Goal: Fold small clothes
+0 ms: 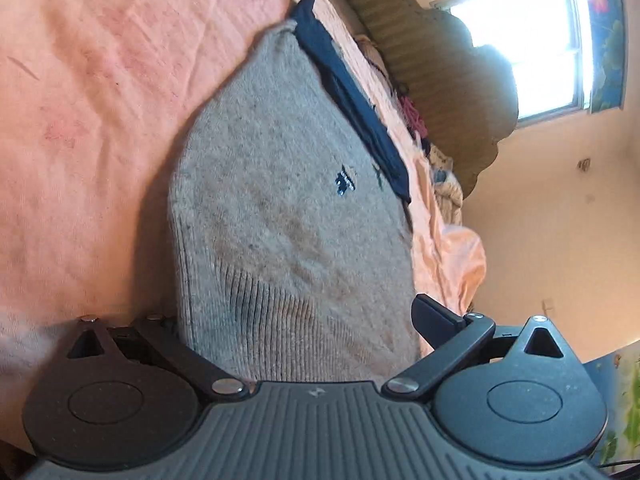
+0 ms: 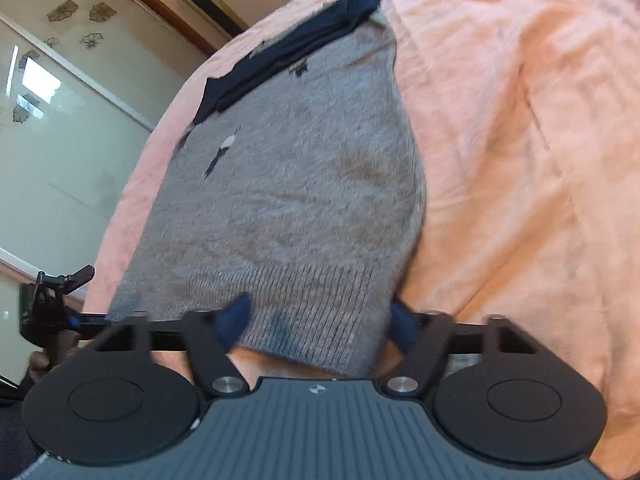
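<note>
We see the bed (image 2: 520, 120), spread with a pink sheet, bearing the grey sweater (image 2: 300, 184). The sweater lies flat, navy collar (image 2: 288, 52) far, ribbed hem (image 2: 316, 292) near, presumably laid out for folding. The right hand-held gripper (image 2: 320, 322) straddles the hem, half-wide; contact is uncertain. The left hand-held gripper (image 1: 296, 320) stands wide at the hem, gripping nothing. We see no containers.
</note>
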### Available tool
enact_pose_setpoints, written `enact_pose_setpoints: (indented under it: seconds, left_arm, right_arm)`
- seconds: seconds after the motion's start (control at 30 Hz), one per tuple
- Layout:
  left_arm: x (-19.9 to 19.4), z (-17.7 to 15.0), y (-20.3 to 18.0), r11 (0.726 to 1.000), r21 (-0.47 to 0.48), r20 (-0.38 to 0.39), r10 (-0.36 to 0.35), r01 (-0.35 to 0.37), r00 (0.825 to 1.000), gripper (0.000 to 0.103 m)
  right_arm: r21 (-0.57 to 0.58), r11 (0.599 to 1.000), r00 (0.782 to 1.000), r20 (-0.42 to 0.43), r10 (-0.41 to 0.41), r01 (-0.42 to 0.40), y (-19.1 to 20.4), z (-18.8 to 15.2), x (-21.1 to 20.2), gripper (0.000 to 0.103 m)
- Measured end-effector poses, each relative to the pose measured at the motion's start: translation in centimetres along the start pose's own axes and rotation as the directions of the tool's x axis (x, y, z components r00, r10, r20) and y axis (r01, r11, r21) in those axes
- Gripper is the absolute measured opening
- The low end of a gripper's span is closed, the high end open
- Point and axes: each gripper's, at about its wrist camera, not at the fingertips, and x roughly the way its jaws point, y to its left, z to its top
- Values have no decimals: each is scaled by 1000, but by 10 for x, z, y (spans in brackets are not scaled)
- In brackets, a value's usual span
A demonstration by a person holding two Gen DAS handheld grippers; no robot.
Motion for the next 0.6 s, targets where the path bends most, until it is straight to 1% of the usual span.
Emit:
enact_pose_setpoints:
  seconds: [0.03, 0.07, 0.1, 0.13, 0.17, 0.2, 0.23, 0.3, 0.37, 0.4, 0.43, 0.47, 0.5, 0.53, 0.6]
  left_arm:
    - [1, 0, -4, 1000, 19, -1, 25, -25, 1000, 97]
    - [2, 1, -8, 996, 48, -1, 71, -71, 997, 69]
    - [4, 2, -10, 987, 88, -17, 136, -134, 991, 22]
    - [6, 3, -10, 974, 115, -31, 201, -196, 979, 4]
    - [5, 3, -8, 968, 122, -29, 226, -221, 974, 4]
    - [3, 3, -5, 968, 123, -33, 226, -221, 974, 4]
    - [1, 3, -5, 962, 138, -38, 241, -234, 970, 4]
    - [0, -1, -9, 948, 190, -40, 268, -256, 963, 4]
    - [1, -3, -11, 937, 236, -34, 272, -257, 962, 4]
    - [1, -3, -13, 933, 249, -36, 275, -258, 961, 4]
    - [-1, -1, -16, 926, 265, -38, 287, -267, 957, 4]
    - [-6, 1, -21, 915, 291, -30, 300, -279, 953, 5]
    - [-15, 4, -24, 899, 322, -13, 317, -296, 948, 7]
    - [-23, 9, -30, 880, 353, 7, 336, -317, 942, 8]
    - [-35, 23, -44, 823, 404, 86, 401, -399, 912, 13]
  right_arm:
    - [1, 1000, 1000, -1, -13, 13, 1, 1, 3, 41]
    - [13, 999, 999, -17, -30, 31, 1, 4, 8, 14]
    - [23, 999, 999, -24, -36, 37, -3, 7, 7, 12]
    - [29, 999, 999, -25, -26, 26, -5, 7, 6, 12]
    - [15, 999, 999, -27, -35, 36, -4, 8, 4, 10]
    - [-10, 998, 998, -22, -59, 59, -1, 9, 1, 10]
    - [-32, 996, 997, -11, -82, 81, 2, 8, -6, 10]
    - [-64, 992, 994, -1, -113, 113, -1, 13, -19, 8]
    - [-94, 980, 984, -28, -178, 174, -9, 13, -20, 8]
    - [-95, 982, 985, -48, -168, 163, -14, 11, -16, 8]
    - [-84, 988, 990, -47, -135, 130, -16, 9, -15, 8]
    - [-71, 990, 991, -46, -126, 123, -16, 9, -14, 8]
    - [-68, 989, 990, -44, -136, 133, -14, 10, -15, 10]
    - [-67, 988, 990, -30, -139, 137, -14, 12, -20, 16]
    - [-51, 983, 983, 52, -176, 179, -11, 23, -32, 46]
